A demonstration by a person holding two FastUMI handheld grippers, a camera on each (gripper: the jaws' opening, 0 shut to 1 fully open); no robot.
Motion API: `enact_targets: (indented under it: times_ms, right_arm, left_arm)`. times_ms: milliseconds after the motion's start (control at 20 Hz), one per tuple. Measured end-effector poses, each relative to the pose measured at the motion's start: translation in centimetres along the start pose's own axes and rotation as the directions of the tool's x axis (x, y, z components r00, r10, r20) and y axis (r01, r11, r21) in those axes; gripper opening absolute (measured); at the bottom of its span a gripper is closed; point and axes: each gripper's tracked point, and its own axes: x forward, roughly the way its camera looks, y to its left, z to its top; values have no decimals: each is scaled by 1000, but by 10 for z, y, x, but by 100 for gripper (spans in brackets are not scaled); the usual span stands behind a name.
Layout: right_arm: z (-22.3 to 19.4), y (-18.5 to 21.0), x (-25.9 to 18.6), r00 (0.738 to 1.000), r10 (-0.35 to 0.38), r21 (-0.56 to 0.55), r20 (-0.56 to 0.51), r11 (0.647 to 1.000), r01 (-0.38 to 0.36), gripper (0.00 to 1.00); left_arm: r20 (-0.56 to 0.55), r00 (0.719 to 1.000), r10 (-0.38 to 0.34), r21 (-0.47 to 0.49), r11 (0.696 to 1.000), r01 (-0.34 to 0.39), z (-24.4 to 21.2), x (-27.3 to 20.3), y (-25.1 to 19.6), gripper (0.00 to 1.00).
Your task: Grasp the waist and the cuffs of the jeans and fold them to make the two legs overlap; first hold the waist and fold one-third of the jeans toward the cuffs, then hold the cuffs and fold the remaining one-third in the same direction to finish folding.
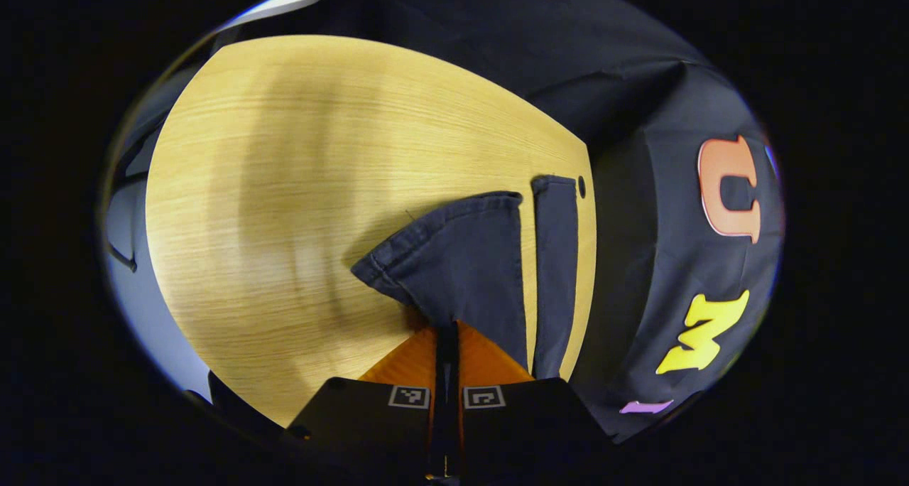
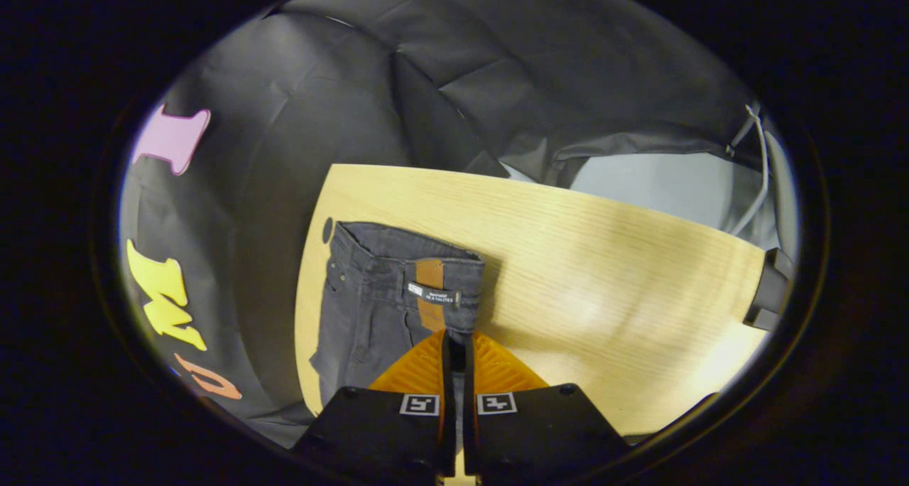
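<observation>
Pinching both ends at once: the left gripper (image 1: 446, 333) has its fingers pressed together on the near cuff (image 1: 454, 258) of the dark charcoal denim jeans (image 1: 490, 273), w/ that leg end lifted and bunched off the pale wood-grain tabletop (image 1: 284, 187). Other cuff (image 1: 555, 258) lies flat just beside it, nearer the table edge and the black cloth wall.

In the right gripper view, the right gripper (image 2: 458, 344) is squeezed onto the waistband (image 2: 408, 258) by the brown leather patch (image 2: 429, 287), the near part of the waist raised while the rest of the jeans rests on the table by its left edge.

Why held like this, as I read it: gripping one side's waist + cuff together lets that whole leg be carried over onto the flat one in a single sweep, keeping the edge taut so no wrinkles get trapped. Looks like step 1, legs not yet overlapped; the thirds folds are still to come.

Next move prob needs both hands travelling in parallel at equal height. Risk: cuff grip is on a small bunch of fabric, so could slip.
</observation>
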Motion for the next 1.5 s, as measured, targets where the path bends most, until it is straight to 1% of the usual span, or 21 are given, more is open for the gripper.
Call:
enact_targets:
  times_ms: [50, 100, 150, 250, 400, 550, 750, 900, 950, 1000, 1100, 1150, 1250, 1400, 1500]
  right_arm:
    - [-2, 7, -7, 1000, 20, -7, -1, 1000, -20, 0]
    - [-1, 18, -12, 999, 40, -17, 2, 999, -40, 5]
    - [-1, 29, -18, 998, 61, -27, 5, 998, -61, 5]
    - [1, 51, -29, 995, 99, -52, 8, 994, -99, 5]
    - [6, 90, -41, 988, 155, -67, 10, 986, -154, 5]
    - [11, 118, -48, 983, 183, -88, 3, 979, -182, 5]
    - [19, 156, -45, 980, 199, -136, -12, 971, -199, 4]
    - [25, 184, -31, 981, 191, -188, -22, 963, -191, 5]
    - [26, 194, -25, 980, 195, -193, -29, 961, -196, 5]
    - [28, 207, -17, 979, 200, -188, -34, 961, -203, 0]
    - [35, 224, 1, 980, 198, -209, -30, 957, -200, 0]
    - [37, 233, 11, 981, 193, -227, -30, 954, -195, 5]
    - [40, 248, 34, 982, 186, -250, -28, 950, -187, 5]
    - [44, 259, 71, 986, 164, -311, -17, 937, -161, 5]
    - [45, 259, 93, 990, 141, -337, -16, 931, -138, 5]
  left_arm:
    - [-5, 1000, 0, 28, 1000, 0, 1, -4, -6, 3]
    - [-11, 1000, -6, 47, 999, 7, 3, -9, -13, 3]
    - [-15, 1000, -7, 56, 998, 8, 6, -13, -22, 4]
    - [-26, 999, -33, 67, 997, 34, 12, -19, -42, 4]
    - [-45, 998, -45, 129, 990, 50, 22, -20, -69, 4]
    - [-72, 997, -38, 218, 974, 53, 32, -17, -96, 3]
    - [-107, 993, -41, 316, 946, 73, 47, -2, -139, 4]
    - [-136, 991, -9, 400, 914, 63, 59, 17, -161, 4]
    - [-145, 989, -1, 412, 909, 61, 63, 25, -168, 4]
    - [-153, 988, 3, 412, 909, 61, 66, 33, -175, 4]
    - [-158, 987, 8, 411, 910, 59, 72, 54, -187, 3]
    - [-159, 987, 16, 421, 906, 54, 74, 65, -191, 3]
    - [-158, 987, 36, 440, 897, 37, 81, 86, -198, 3]
    - [-148, 986, 75, 469, 883, 4, 86, 121, -202, 3]
    - [-143, 985, 99, 498, 867, -15, 89, 140, -203, 4]
